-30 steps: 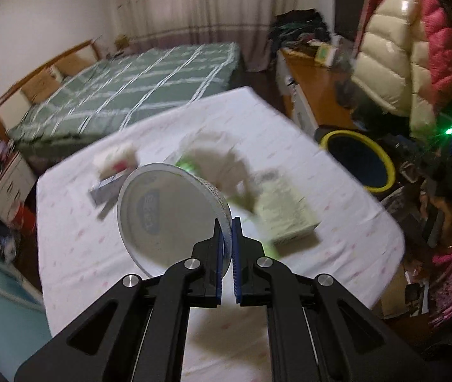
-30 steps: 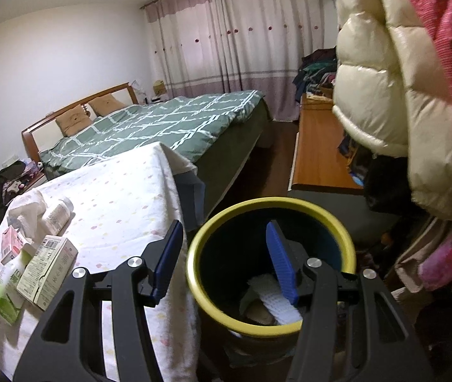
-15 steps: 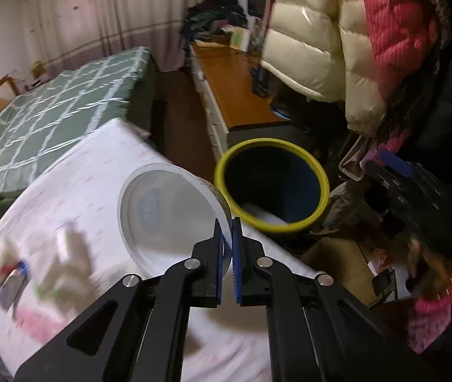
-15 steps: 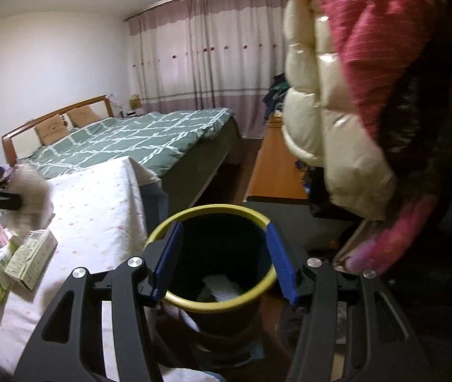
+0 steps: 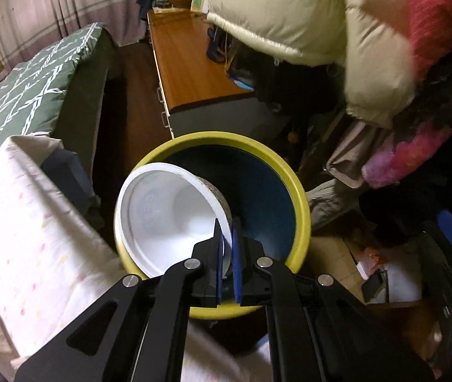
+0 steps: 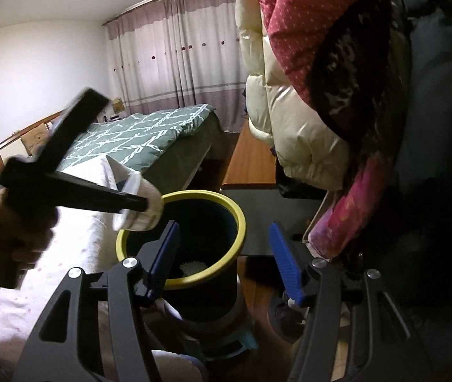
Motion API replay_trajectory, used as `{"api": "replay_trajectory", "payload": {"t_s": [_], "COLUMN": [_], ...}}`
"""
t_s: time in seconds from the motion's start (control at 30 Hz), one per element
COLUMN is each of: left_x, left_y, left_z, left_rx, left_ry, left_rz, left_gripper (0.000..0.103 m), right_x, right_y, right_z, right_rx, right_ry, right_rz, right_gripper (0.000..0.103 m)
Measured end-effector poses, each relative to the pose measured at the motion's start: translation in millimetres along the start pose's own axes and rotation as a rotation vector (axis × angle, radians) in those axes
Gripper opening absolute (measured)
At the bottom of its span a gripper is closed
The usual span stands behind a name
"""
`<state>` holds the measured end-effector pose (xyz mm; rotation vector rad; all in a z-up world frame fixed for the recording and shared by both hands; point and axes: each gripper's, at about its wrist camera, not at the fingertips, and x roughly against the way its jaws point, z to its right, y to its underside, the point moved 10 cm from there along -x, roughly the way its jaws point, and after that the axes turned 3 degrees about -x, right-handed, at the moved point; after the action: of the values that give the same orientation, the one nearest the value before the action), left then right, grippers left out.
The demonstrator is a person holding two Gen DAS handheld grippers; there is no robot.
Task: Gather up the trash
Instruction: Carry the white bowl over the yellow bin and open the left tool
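so the white paper bowl (image 5: 165, 219) sits dead centre of the left wrist frame, tipped on its side with the open mouth facing the camera, and the left gripper (image 5: 227, 248) is pinched tight on its rim. it hangs right over the yellow-rimmed trash bin (image 5: 300, 210), which fills the middle of that view, so it looks like the drop is basically lined up but not let go yet.

in the right wrist view the same bowl (image 6: 144, 207) shows at centre left, poking over the bin's rim (image 6: 240, 222), with the left tool's black body crossing in from the left edge. the right gripper (image 6: 226, 254) is at the bottom of that frame with its blue pads wide apart and nothing between them, bracketing the bin.

progress-wise: something white already lies at the bottom of the bin (image 6: 192, 267), so i'd guess at least one piece is done. the table with the white dotted cloth (image 5: 18, 222) runs off the lower left; what's left on it i can't tell.
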<state>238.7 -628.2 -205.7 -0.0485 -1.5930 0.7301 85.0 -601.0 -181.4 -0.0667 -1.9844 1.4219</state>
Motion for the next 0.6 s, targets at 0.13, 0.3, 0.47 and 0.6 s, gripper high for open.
{"api": "replay_trajectory", "payload": {"t_s": [0.13,0.3,0.47,0.6], "left_x": [-33,-62,-69,-55], "left_y": [-7,-4,7,7], "left_z": [4,7,0,-5], "left_rx": [-0.002,0.007,0.037,0.027], "left_ry": [-0.011,-0.006,-0.01,-0.042], "left_rz": [-0.036,-0.08,-0.105,-0.053], "left_gripper": [0.006,0.006,0.045,0.072], "right_x": [0,1,6,13], "right_y": [3,5,3,0], "right_z": [2,4,2,-1], "right_rx": [0.0,-0.002,-0.004,0.0], "right_ry": [-0.002,0.001,-0.003,-0.005], "right_rz": [-0.006,-0.012,-0.006,0.007], "right_gripper": [0.056,0.056,0.056,0.056]}}
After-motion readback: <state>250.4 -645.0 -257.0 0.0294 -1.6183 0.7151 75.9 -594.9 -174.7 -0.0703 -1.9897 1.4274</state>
